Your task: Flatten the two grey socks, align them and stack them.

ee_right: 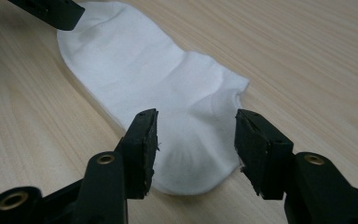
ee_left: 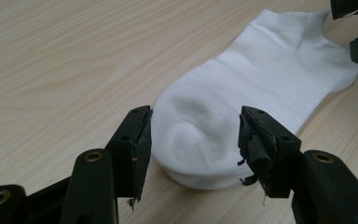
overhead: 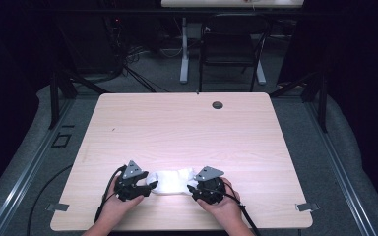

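Seen from the high view, a white ankle sock (overhead: 171, 182) lies flat near the front edge of the pale wood-grain desk (overhead: 187, 128), stretched between the left hand-held gripper (overhead: 142, 186) and the right hand-held gripper (overhead: 193, 188), each held in one of the person's hands.

Left gripper view: the black jaws stand wide, straddling one rounded end of the sock (ee_left: 242, 112) without pressing it; the worn pads (ee_left: 256, 149) show frayed edges. The knit is soft, thin and limp, with a faint crease.

Right gripper view: the jaws again stand wide apart, the sock's other end (ee_right: 168, 107) between them and untouched. The fabric looks light and floppy, likely to sag and fold when lifted; a pinch on a doubled edge or the ribbed cuff should hold best on the smooth laminate.
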{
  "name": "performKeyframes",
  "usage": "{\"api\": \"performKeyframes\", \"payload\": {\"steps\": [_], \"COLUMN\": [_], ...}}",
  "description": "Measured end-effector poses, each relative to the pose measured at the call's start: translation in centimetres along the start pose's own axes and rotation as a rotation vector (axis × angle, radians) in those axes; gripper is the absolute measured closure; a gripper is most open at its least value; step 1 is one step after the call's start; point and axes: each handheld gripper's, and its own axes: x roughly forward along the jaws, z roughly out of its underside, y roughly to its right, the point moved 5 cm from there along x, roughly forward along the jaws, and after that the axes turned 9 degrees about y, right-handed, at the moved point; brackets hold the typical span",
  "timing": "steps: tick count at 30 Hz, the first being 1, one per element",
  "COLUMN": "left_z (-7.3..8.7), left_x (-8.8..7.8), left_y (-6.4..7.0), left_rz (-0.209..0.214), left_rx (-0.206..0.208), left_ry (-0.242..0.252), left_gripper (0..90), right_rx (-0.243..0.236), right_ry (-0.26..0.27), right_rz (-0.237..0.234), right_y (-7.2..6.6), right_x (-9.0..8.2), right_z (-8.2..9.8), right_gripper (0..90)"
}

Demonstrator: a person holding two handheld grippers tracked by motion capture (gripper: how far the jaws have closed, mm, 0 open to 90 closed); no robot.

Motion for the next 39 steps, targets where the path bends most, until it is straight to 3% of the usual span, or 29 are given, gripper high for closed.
{"api": "performKeyframes", "payload": {"steps": [5,14,19,27,39], "left_z": [0.0,0.3,0.6,1.2,1.7], "left_x": [-0.3,-1.2,-1.6,-2.0,-1.4], "left_y": [-0.3,-0.9,-1.4,-2.5,-3.6], "left_rz": [-0.009,-0.021,-0.031,-0.046,-0.068], "left_rx": [-0.009,-0.006,-0.025,-0.043,-0.058], "left_ry": [0.008,0.01,0.008,-0.001,-0.015], "left_gripper": [44.2,44.2,44.2,44.2,44.2], "right_rx": [0.001,0.046,0.057,0.057,0.1], "right_ry": [0.014,0.024,0.011,0.005,0.004], "right_rz": [0.011,0.047,0.057,0.089,0.109], "right_y": [0.4,2.0,2.7,3.4,4.5], "right_x": [-0.7,-1.9,-2.2,-2.2,-2.0], "right_z": [0.0,0.6,1.1,1.8,2.6], "right_gripper": [47.9,47.8,47.9,48.0,48.0]}}
